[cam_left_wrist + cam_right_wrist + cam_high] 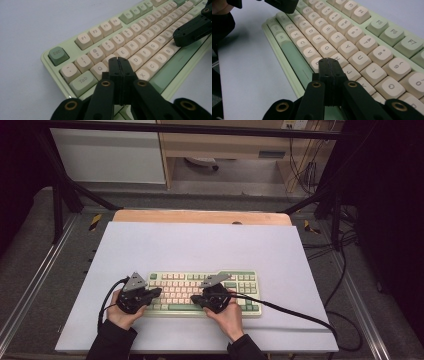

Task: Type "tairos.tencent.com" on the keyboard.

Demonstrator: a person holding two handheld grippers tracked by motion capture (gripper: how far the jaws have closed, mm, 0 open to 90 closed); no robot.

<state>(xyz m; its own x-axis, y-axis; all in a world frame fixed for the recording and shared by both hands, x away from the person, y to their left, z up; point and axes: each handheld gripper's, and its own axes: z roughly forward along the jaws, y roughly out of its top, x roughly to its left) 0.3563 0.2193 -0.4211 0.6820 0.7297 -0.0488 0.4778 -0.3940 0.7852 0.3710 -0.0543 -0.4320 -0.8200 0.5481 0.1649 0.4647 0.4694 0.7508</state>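
The keyboard [204, 292] lies flat near my edge of the table [200, 245], rigid with springy keycaps, so I keep my left gripper [119, 60] and right gripper [328, 60] clenched empty, prodding single keys rather than grasping.

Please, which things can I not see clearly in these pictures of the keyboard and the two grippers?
- Left gripper view: the left hand-held gripper hides the keys under its shut tips.
- Right gripper view: the right hand-held gripper covers keys beside H and J.
- High view: keyboard legends too small to read.
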